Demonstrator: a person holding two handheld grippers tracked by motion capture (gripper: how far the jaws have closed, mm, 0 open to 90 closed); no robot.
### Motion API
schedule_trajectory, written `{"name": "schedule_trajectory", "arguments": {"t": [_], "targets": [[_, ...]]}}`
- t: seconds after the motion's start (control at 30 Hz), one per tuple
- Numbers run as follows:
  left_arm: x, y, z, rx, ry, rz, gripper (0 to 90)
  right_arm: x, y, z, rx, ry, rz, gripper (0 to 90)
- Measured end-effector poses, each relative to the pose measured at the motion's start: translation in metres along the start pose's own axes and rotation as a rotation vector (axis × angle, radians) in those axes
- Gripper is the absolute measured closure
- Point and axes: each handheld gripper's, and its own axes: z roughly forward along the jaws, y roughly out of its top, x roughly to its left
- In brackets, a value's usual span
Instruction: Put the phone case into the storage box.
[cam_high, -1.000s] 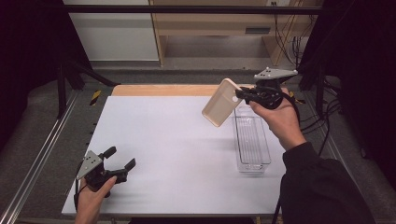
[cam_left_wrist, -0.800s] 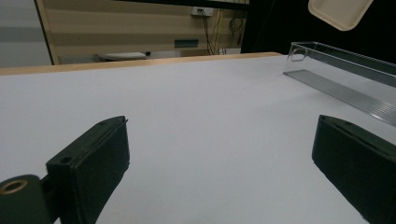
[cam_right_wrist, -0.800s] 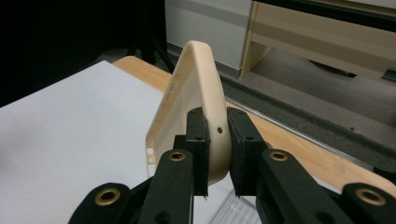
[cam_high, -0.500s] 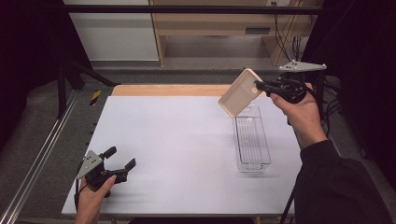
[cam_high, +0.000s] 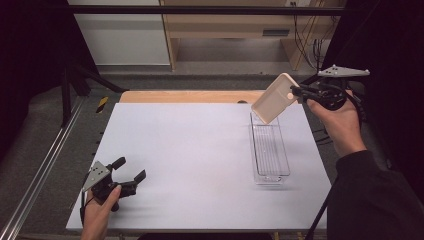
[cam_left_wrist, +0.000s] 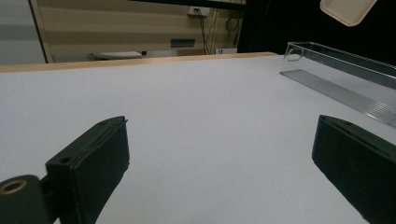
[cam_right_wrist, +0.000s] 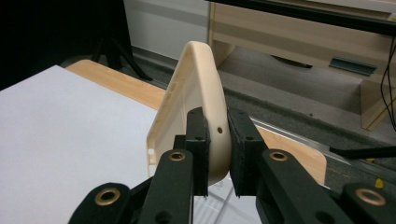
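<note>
Right gripper view: right tool (cam_right_wrist: 217, 140) pinches cream, rounded-cornered tray (cam_right_wrist: 196, 98) edge.

Even, bright light on the white table (cam_high: 200, 150); dark surroundings, soft focus, faint shadows.

Left hand-held gripper (cam_high: 131, 175) sitting low at the near-left of the counter (cam_high: 190, 150), jaws gaping wide apart, left hand (cam_high: 102, 202) gripping it from below. Right hand-held gripper (cam_high: 296, 91) raised at far right, jaws pinching closed, right hand (cam_high: 340, 117) and dark sleeve (cam_high: 370, 195) reaching up.
</note>
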Motion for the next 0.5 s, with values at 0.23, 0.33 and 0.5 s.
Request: {"name": "schedule_trajectory", "arguments": {"t": [0.23,0.33,0.5], "targets": [[0.000,-0.001,0.000,0.001,0.000,0.007,3.6,-0.011,-0.009,-0.002,0.025,-0.025,-0.009,79.7],[0.001,-0.001,0.000,-0.001,0.004,0.006,3.6,-0.013,-0.013,-0.001,0.042,-0.025,-0.012,79.7],[0.000,-0.001,0.000,0.006,0.008,0.007,3.6,-0.014,-0.020,0.002,0.066,-0.027,-0.018,79.7]]}}
